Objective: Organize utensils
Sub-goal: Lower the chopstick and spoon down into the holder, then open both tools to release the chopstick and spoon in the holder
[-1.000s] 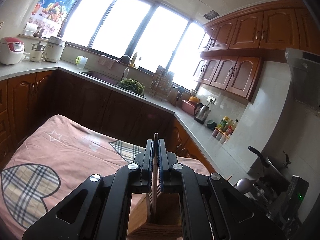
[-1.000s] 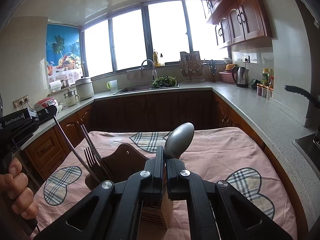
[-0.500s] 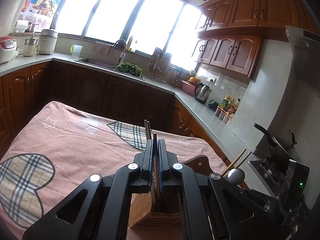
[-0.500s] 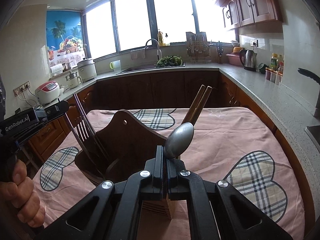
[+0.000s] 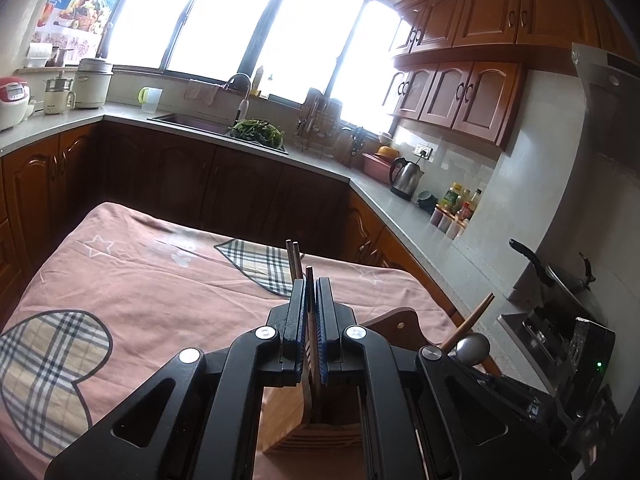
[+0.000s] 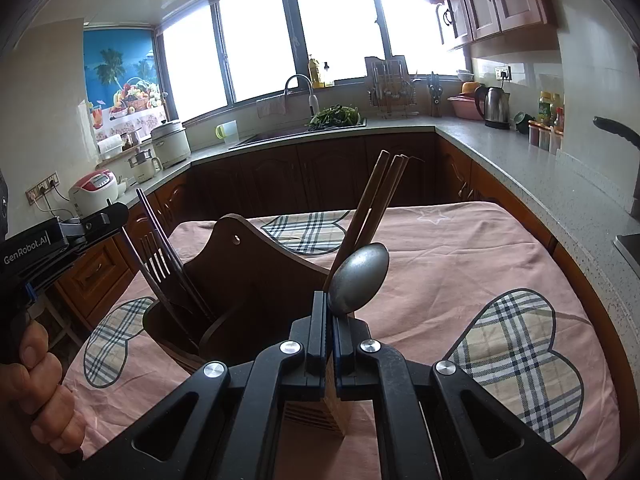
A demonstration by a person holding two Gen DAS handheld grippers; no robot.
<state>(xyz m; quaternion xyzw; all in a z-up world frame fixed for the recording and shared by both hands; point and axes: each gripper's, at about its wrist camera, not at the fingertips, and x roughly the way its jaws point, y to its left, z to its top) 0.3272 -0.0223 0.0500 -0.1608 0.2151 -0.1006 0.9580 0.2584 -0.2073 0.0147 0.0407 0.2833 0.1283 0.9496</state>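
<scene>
A dark wooden utensil holder (image 6: 256, 280) stands on the pink cloth of the table (image 6: 460, 248). My right gripper (image 6: 329, 300) is shut on the handle of a metal spoon (image 6: 360, 278), bowl up, just above the holder's front light-wood compartment (image 6: 336, 404). Brown chopsticks (image 6: 380, 200) lean in the holder's right side, and a fork (image 6: 156, 268) stands tines up in its left side. My left gripper (image 5: 311, 284) is shut on a thin dark chopstick (image 5: 309, 276) that reaches down into the holder (image 5: 288, 420). The spoon (image 5: 473, 347) shows at the right of that view.
A hand (image 6: 40, 380) grips the left tool at the left edge. Kitchen counters with a sink (image 6: 272, 136), a kettle (image 6: 496, 106) and a rice cooker (image 6: 94, 192) ring the table. A pan handle (image 6: 616, 130) juts in at the right.
Both grippers have sunk toward the holder with their utensils still held. The holder and its chopsticks now stand higher and nearer in both views.
</scene>
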